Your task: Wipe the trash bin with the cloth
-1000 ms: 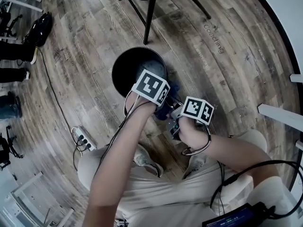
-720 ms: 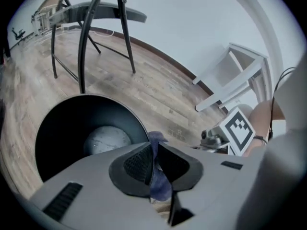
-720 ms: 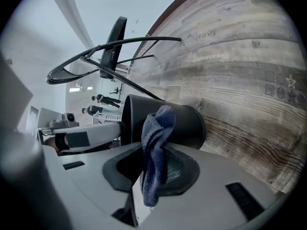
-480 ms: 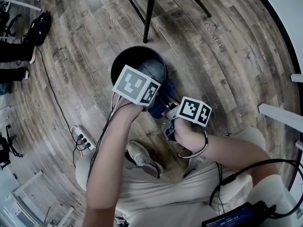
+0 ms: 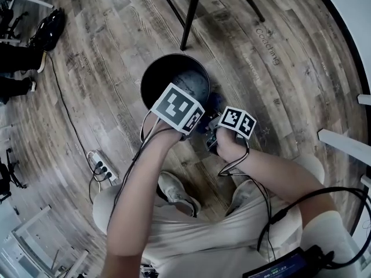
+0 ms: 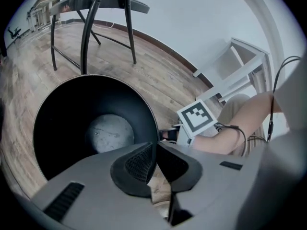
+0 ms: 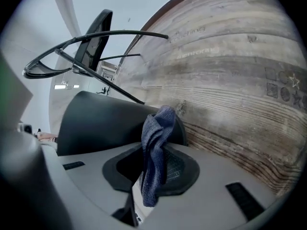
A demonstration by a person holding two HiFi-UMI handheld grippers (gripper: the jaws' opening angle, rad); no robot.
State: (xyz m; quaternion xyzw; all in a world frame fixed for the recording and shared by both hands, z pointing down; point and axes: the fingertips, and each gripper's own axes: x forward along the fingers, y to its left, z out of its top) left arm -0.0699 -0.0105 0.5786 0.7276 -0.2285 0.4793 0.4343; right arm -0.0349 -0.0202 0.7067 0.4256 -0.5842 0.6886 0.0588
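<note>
A round black trash bin (image 5: 152, 74) stands on the wooden floor; its inside (image 6: 62, 123) holds nothing and its bottom is pale grey. My left gripper (image 5: 186, 120) is at the bin's near rim. In the left gripper view its jaws (image 6: 154, 159) have just been closing, and the thin rim runs between the pads, pinched. My right gripper (image 5: 210, 123) is just right of it, shut on a dark blue cloth (image 7: 156, 162). The cloth's free end (image 5: 212, 104) sticks up next to the bin's outer wall (image 7: 105, 121).
Black chair legs (image 5: 188, 16) stand just beyond the bin. A power strip (image 5: 99, 168) with a cable lies on the floor at the left. The person's shoes (image 5: 177, 193) are below the grippers. White frame parts (image 5: 345, 141) sit at the right edge.
The right gripper has dropped lower and moved in toward the bin's side with the cloth. The left gripper shifted left and back and still sits at the rim.
</note>
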